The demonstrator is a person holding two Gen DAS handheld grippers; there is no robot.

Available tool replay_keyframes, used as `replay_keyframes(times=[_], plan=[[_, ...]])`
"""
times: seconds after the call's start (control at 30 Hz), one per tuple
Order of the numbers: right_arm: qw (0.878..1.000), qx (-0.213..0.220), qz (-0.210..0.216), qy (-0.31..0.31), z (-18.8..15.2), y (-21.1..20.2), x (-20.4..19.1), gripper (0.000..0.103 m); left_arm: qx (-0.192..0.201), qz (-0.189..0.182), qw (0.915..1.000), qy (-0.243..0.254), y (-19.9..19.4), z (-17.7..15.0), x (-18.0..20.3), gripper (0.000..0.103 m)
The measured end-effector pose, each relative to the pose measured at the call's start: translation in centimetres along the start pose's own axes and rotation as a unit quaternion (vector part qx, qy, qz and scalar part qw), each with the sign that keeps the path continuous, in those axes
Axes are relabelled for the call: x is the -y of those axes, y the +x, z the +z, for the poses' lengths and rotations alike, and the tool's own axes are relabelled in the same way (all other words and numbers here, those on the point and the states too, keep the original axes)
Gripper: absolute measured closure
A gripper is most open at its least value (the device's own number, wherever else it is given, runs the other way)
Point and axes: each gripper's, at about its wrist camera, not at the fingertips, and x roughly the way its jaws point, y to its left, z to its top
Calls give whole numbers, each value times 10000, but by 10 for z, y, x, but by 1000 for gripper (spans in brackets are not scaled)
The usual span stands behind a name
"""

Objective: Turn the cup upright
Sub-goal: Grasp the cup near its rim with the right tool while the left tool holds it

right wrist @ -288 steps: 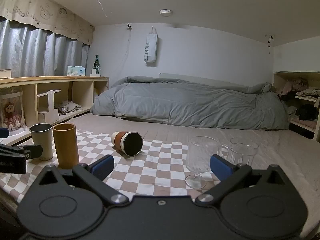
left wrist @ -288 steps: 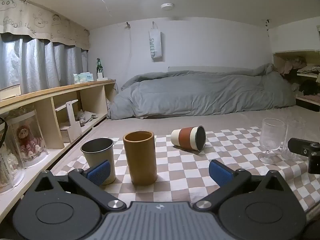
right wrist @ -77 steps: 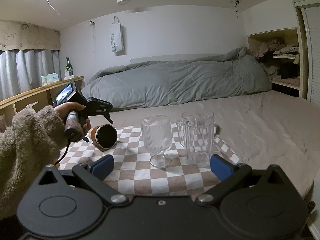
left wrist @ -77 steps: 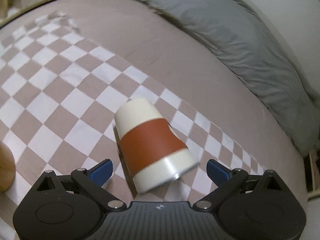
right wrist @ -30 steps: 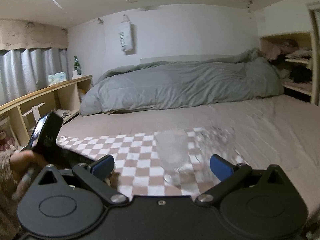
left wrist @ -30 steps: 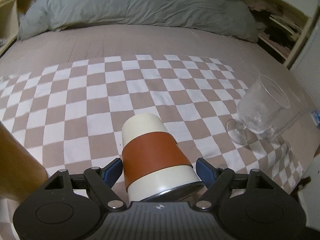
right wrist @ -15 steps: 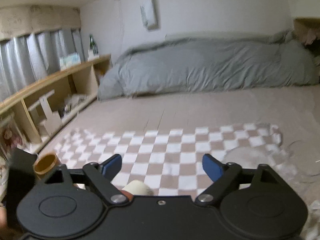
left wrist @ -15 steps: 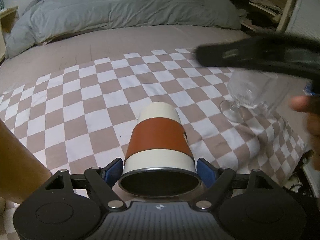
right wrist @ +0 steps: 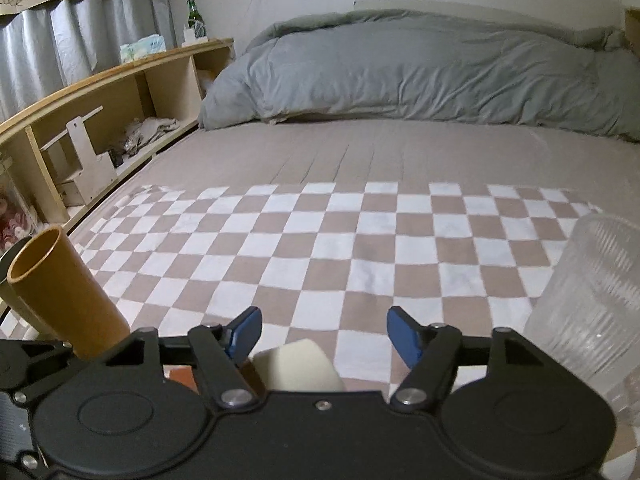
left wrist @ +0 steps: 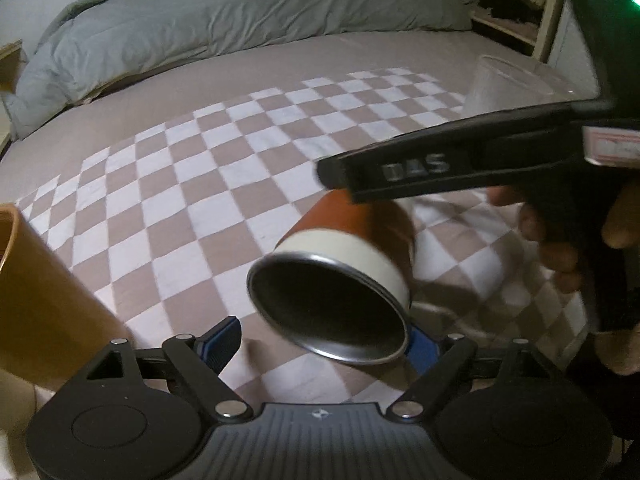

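- Two claws meet at the cream paper cup with rust-brown sleeve [left wrist: 344, 264], tilted over the checkered cloth [left wrist: 200, 184].
- Left claw [left wrist: 320, 344]: spread, cup rim between pads.
- Right claw [right wrist: 324, 336]: spread above cup base.

cup [left wrist: 344, 264]: far end hidden behind the right tool [left wrist: 452, 168]; in the right wrist view only its pale base shows
right tool: blurred, its tip contact unclear
ribbed glass [right wrist: 592, 304]: cut off at right edge
yellow tumbler [left wrist: 36, 300]: cropped at left
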Motion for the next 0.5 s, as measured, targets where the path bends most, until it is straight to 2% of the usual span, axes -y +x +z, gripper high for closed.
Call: replay_keyframes(times=[0.13, 0.3, 0.37, 0.5], plan=[[9999, 37, -79, -120, -5, -8, 3, 35, -143, 88, 9997, -169, 3, -2, -6, 16], [9987, -59, -469, -192, -11, -14, 13, 35, -294, 522, 9971, -461, 8, -5, -15, 19], [9979, -219, -574, -188, -14, -13, 18, 35, -275, 646, 9947, -755, 8, -5, -23, 21], [9972, -454, -571, -170, -21, -12, 22, 36, -218, 594, 9886, -1362, 7, 1, -38, 28]])
